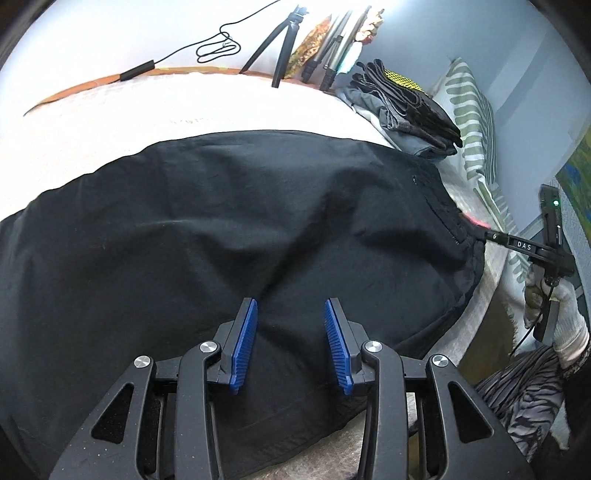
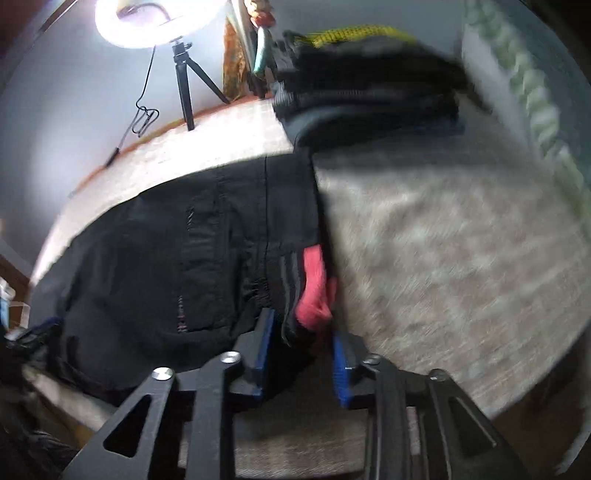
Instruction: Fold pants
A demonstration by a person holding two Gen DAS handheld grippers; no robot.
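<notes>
Black pants (image 1: 221, 221) lie spread across a light bed cover (image 1: 147, 118). My left gripper (image 1: 291, 314) hangs open just above the middle of the pants, its blue pads (image 1: 243, 339) apart with cloth below them. My right gripper (image 2: 301, 332) is at the waistband (image 2: 291, 266), its jaws open around the band's edge and a pink lining (image 2: 314, 284). In the left wrist view the right gripper (image 1: 480, 236) touches the waistband at the right edge of the pants. The right wrist view is blurred.
A stack of folded dark clothes (image 1: 406, 107) sits at the far right of the bed, also in the right wrist view (image 2: 369, 88). A green-patterned pillow (image 1: 476, 122) lies beside it. A tripod (image 1: 280, 40) and ring light (image 2: 133, 22) stand behind, with a cable (image 1: 218, 46).
</notes>
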